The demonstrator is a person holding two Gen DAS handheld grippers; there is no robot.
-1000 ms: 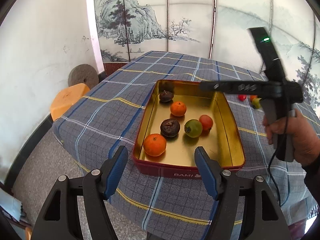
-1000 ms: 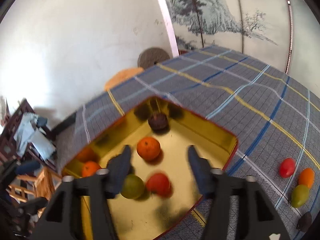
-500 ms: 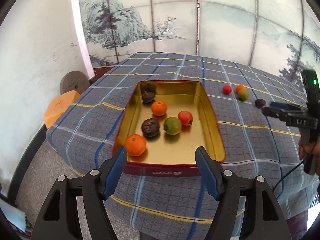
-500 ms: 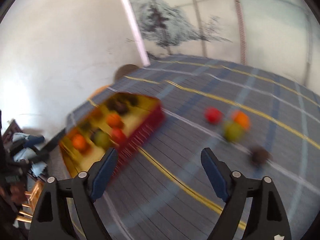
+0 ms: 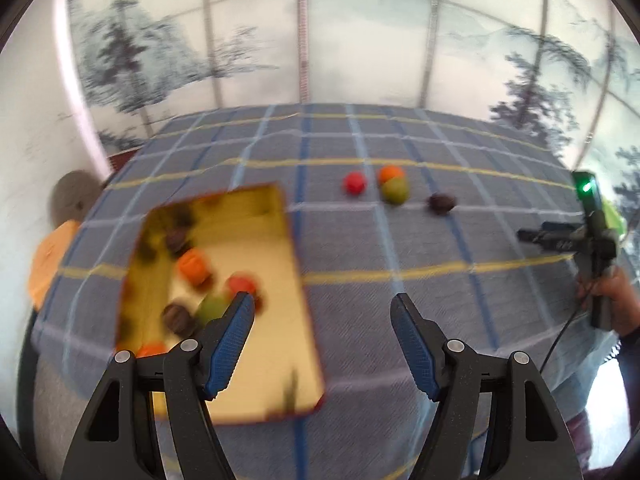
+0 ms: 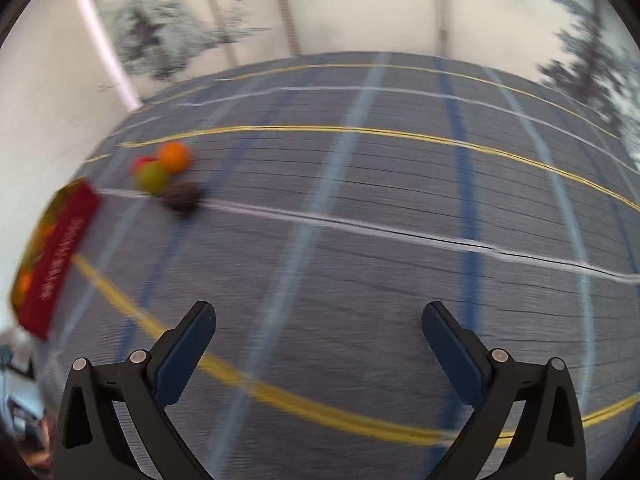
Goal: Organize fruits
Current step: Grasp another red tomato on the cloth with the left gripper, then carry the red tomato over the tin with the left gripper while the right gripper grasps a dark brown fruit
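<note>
A gold tin (image 5: 256, 360) with red walls sits at the left and holds several fruits, among them an orange one (image 5: 194, 267), a red one (image 5: 240, 285) and a green one (image 5: 212, 309). On the checked cloth beyond it lie a red fruit (image 5: 355, 183), an orange fruit (image 5: 391, 173), a green fruit (image 5: 395, 192) and a dark fruit (image 5: 442, 203). My left gripper (image 5: 322, 304) hangs open over the tin's right edge, holding nothing. My right gripper (image 6: 319, 312) is over bare cloth, its jaws opening wide with nothing between them. The dark fruit (image 6: 182, 196) lies far to its upper left.
The blue-grey checked tablecloth (image 6: 360, 240) covers the table. A painted screen (image 5: 360, 40) stands behind it. An orange stool (image 5: 48, 256) and a grey stone disc (image 5: 74, 196) sit on the floor at the left. A hand (image 5: 612, 292) holds the right gripper (image 5: 528, 236) at the table's right edge.
The right gripper swung from above the tin out to the right over the cloth, and its jaws spread wider. The left gripper shifted right, so the tin now sits further left in its view.
</note>
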